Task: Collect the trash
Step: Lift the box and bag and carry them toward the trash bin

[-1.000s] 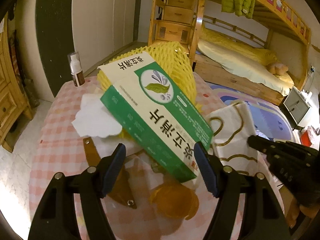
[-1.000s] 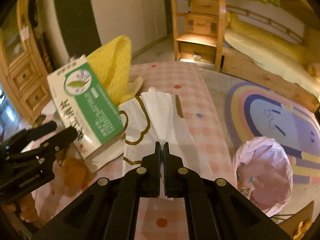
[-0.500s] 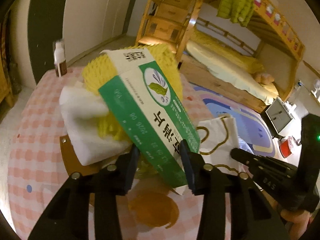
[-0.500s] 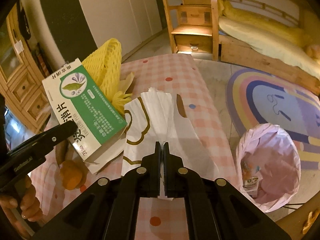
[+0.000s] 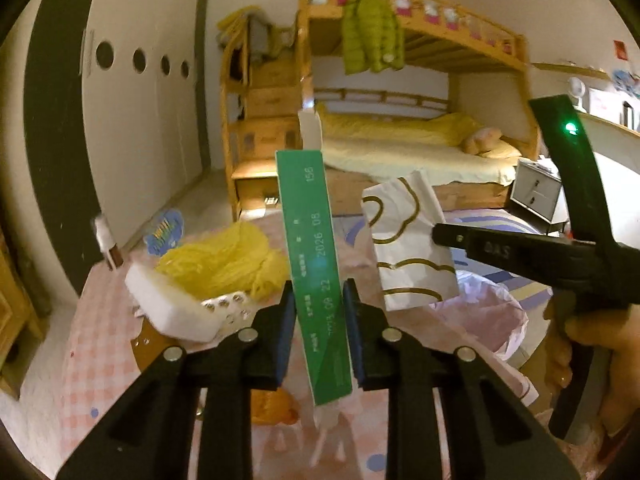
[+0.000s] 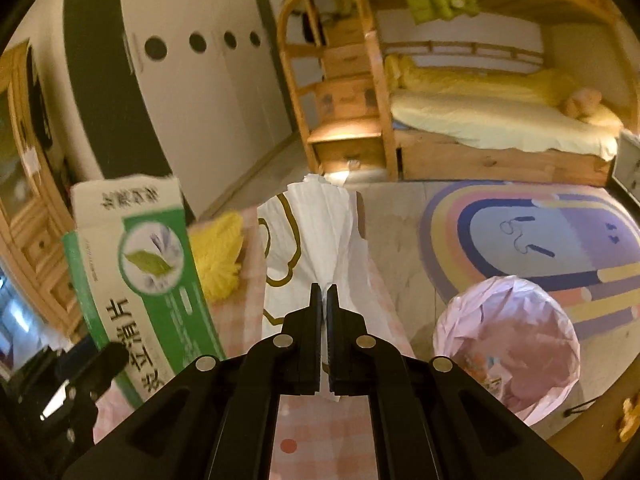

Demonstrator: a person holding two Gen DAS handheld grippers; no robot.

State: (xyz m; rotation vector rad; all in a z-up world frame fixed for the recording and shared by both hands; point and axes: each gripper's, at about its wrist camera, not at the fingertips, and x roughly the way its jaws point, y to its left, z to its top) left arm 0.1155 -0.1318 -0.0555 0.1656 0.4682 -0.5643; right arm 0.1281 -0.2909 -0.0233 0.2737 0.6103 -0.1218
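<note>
Trash is half gathered: the left hand-held gripper is closing on a green-and-white cardboard box, the right hand-held gripper pinches a white gold-looped paper bag, both lifted above the desk. Yellow foam netting remains; pink-lined bin waits.

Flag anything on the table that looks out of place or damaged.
The green box in the left gripper has a ragged, torn-open top flap. A blister pack lies loose beside the yellow foam net.
</note>
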